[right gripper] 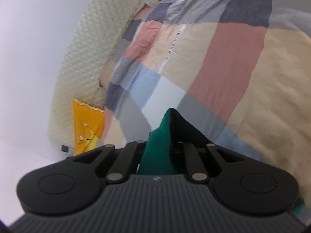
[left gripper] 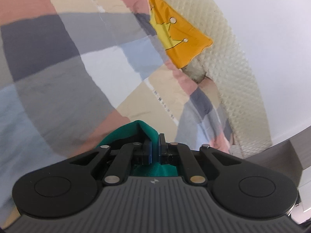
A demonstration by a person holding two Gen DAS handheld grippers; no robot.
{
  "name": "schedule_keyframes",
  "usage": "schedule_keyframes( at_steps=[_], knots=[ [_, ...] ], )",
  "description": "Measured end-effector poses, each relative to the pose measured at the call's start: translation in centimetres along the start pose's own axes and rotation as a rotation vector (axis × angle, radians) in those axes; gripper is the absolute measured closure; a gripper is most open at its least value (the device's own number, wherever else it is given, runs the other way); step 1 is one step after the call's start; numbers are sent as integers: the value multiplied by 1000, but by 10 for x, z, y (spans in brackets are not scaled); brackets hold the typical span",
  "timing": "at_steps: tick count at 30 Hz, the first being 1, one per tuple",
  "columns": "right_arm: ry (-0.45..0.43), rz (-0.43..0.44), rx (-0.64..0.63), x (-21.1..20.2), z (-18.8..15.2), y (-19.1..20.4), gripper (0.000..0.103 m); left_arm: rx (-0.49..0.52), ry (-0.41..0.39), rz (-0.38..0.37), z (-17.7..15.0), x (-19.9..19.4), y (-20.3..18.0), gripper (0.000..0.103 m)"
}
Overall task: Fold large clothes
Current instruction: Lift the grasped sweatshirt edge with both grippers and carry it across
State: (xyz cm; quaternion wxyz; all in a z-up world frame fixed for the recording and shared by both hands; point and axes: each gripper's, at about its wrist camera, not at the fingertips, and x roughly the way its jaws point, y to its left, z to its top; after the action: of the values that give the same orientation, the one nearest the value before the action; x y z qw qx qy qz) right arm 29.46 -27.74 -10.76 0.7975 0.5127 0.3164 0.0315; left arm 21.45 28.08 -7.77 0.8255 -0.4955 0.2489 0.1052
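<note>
Green garment [left gripper: 134, 131]: one, pinched by two tongs, left [left gripper: 155, 147] and right [right gripper: 171, 134]; one orange pillow [left gripper: 178, 38].

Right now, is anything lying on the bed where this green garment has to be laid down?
Nothing visible is in the way. Both the left gripper and the right gripper are shut on the green garment, and the patchwork quilt ahead looks bare. The orange cushion sits off at the quilted headboard.
</note>
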Motion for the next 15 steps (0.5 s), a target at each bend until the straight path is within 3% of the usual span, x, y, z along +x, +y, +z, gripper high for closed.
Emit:
schedule_keyframes(
  at_steps=[6,15],
  knots=[
    [71,-54,-31,50,14,-17,91,-67,67,-9,8,73,43,96],
    [113,-116,-11,95,12,-32,91,69,55,27,10,115,43,96]
  ],
)
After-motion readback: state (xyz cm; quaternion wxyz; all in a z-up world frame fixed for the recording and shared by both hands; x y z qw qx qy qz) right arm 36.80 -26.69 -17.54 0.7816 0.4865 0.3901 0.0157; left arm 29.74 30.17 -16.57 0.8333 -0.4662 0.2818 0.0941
